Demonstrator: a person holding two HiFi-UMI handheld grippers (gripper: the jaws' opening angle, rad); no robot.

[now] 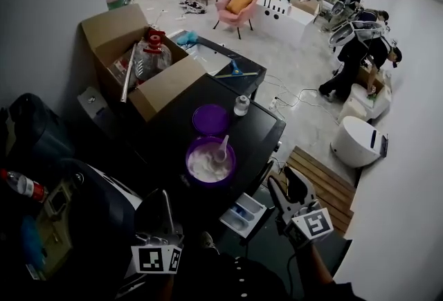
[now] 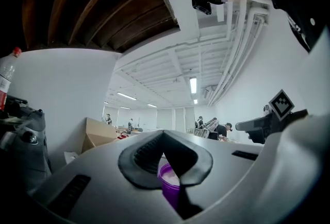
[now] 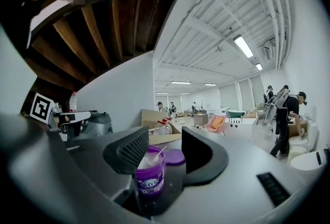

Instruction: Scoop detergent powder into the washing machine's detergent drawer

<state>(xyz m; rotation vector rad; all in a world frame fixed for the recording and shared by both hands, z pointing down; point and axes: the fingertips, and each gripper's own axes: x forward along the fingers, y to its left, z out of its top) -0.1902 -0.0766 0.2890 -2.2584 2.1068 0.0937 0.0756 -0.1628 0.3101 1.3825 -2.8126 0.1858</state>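
An open purple tub of white detergent powder stands on the black washing machine top, with a pale scoop stuck in the powder. Its purple lid lies just behind. The detergent drawer is pulled out at the machine's front, below the tub. My left gripper is shut and empty, near and left of the tub. My right gripper is open and empty, to the right of the drawer; between its jaws I see the tub, scoop and lid.
An open cardboard box holding a big clear bottle sits at the machine's back left. A small clear bottle stands right of the lid. A wooden pallet and a white fixture are on the floor at right. People work farther off.
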